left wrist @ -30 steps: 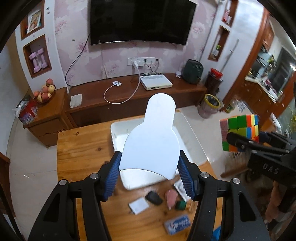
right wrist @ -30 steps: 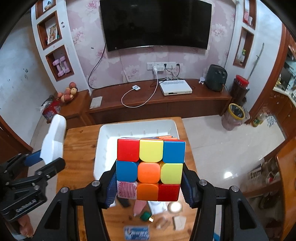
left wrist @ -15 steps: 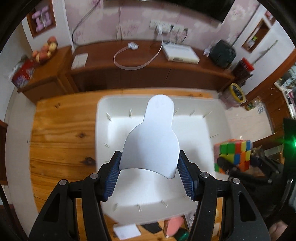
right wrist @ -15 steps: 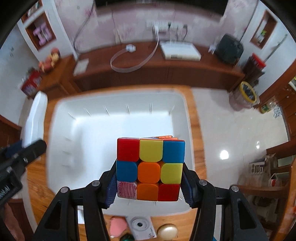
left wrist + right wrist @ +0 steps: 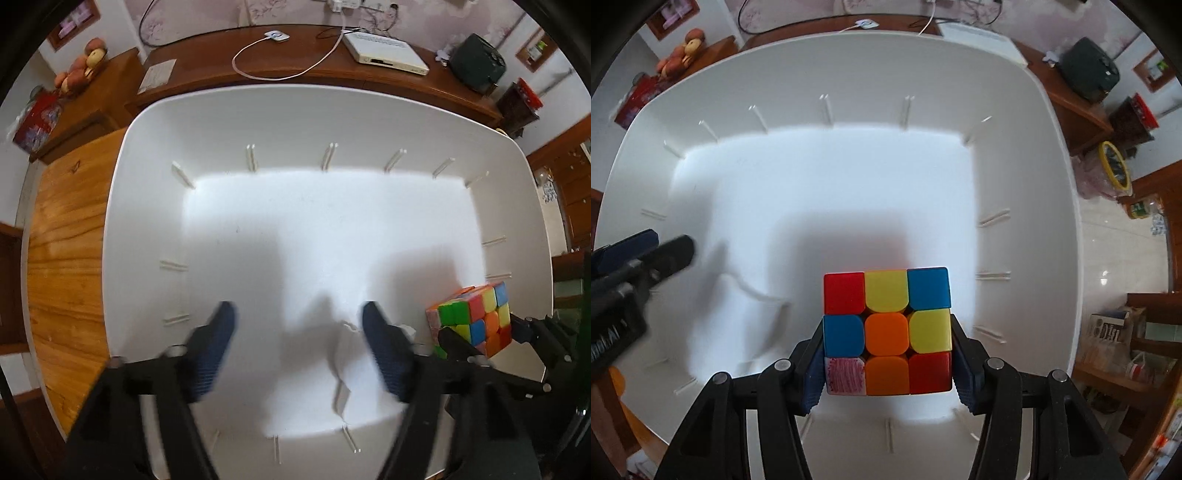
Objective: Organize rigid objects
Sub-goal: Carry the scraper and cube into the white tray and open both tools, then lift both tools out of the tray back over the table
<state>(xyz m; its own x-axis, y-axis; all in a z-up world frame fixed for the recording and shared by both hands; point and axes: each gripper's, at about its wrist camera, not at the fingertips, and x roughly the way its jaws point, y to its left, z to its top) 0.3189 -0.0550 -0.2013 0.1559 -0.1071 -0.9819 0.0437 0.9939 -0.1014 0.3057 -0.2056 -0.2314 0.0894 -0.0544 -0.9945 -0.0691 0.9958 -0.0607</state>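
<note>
A white bin [image 5: 258,96] fills both views. My left gripper [image 5: 297,310] points down into it and its jaws are opening. The flat white bottle-shaped piece [image 5: 343,369] lies loose on the bin floor beneath them, hard to tell from the white bottom, and no pad presses on it. My right gripper [image 5: 886,332] is shut on a multicoloured puzzle cube [image 5: 886,328], held low over the right side of the bin [image 5: 849,48]. In the left wrist view the cube [image 5: 476,321] hangs at the right. The left gripper's fingers [image 5: 665,254] show blurred at the left of the right wrist view.
The bin stands on a wooden table [image 5: 62,240]. Behind it runs a dark wooden cabinet with a white box [image 5: 384,46], a white cable [image 5: 280,74] and fruit [image 5: 79,70]. A yellow-rimmed waste bin [image 5: 1113,168] stands on the floor at the right.
Both grippers have sunk into the bin, which now fills the views. The left jaws have spread and the white piece has dropped out of them. The cube stays gripped.
</note>
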